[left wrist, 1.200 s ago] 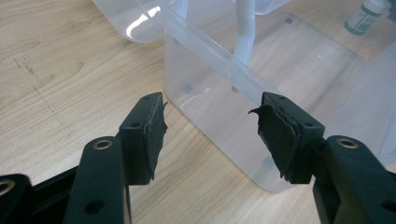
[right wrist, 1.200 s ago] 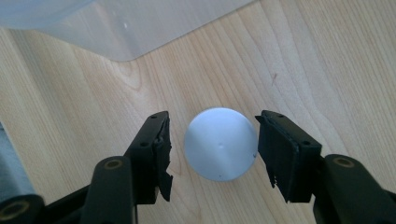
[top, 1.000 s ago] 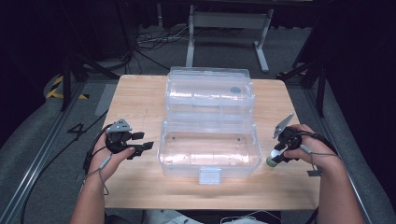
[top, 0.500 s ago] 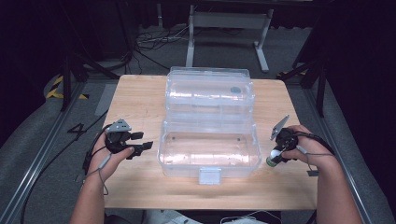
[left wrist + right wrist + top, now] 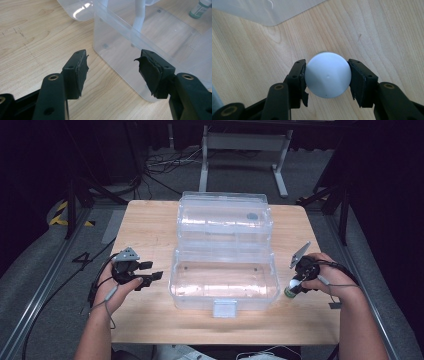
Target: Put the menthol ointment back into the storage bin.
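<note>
While the right gripper (image 5: 327,75) points down at the table (image 5: 150,230), its two black jaws sit on either side of a small bottle (image 5: 328,74), pads touching the round white cap, so it is clenched on the bottle. High view: same right gripper (image 5: 295,287) at the table's right edge, bottle (image 5: 292,289) standing upright on the wood just beside the right end of the clear plastic box (image 5: 223,280), green-ish base, white top. Right hand (image 5: 332,279) wraps the gripper body, grey plate sticking up at an angle. Box lid (image 5: 225,217) is swung open and lies flat behind the box, toward the far edge. White latch tab (image 5: 224,308) on the box's near wall. Box interior looks bare apart from small dark dots on its floor. Left gripper (image 5: 152,271) rests on the wood near the left end of the box, jaws spread wide, holding nothing; left hand (image 5: 112,285) grips it from behind, cable trailing off the table's left edge. Left gripper view: jaws wide apart, worn pads, box corner (image 5: 150,62) between and beyond them, not touching; bottle (image 5: 200,8) seen through the clear walls at far upper right.
</note>
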`<act>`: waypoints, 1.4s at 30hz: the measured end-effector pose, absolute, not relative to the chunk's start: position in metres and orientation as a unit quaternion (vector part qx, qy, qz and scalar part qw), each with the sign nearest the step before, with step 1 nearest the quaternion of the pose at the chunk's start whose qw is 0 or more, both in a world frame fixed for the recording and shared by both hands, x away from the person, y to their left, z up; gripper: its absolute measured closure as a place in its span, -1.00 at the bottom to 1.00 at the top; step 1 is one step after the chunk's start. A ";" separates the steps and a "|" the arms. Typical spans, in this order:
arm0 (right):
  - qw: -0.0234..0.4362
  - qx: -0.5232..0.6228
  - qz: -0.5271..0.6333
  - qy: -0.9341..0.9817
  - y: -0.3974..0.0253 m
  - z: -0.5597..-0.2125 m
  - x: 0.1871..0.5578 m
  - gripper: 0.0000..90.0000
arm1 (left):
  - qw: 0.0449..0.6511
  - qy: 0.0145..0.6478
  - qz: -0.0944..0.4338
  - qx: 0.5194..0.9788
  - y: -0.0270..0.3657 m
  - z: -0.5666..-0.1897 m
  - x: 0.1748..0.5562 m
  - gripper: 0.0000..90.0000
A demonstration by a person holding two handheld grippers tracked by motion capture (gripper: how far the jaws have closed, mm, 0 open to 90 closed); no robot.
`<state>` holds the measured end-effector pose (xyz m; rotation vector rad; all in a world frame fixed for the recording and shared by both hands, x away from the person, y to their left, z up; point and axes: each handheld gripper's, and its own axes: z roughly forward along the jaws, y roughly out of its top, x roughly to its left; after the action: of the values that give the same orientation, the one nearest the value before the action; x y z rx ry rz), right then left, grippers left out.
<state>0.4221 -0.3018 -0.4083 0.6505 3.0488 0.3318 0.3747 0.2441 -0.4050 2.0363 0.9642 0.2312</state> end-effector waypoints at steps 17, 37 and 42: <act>0.014 0.185 0.107 0.977 -0.289 -0.378 0.424 0.13 | 0.423 0.390 0.094 0.812 0.247 -0.406 0.373 -0.10; 0.029 0.137 0.106 0.984 -0.272 -0.337 0.416 0.13 | 0.421 0.394 0.091 0.812 0.248 -0.408 0.374 -0.10; 0.028 0.124 0.112 0.986 -0.268 -0.327 0.412 0.13 | 0.421 0.395 0.091 0.811 0.248 -0.409 0.374 -0.10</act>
<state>0.4120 -0.2676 -0.3268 0.3827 3.0413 0.3452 0.3740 0.2479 -0.4088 2.0323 0.9904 0.2276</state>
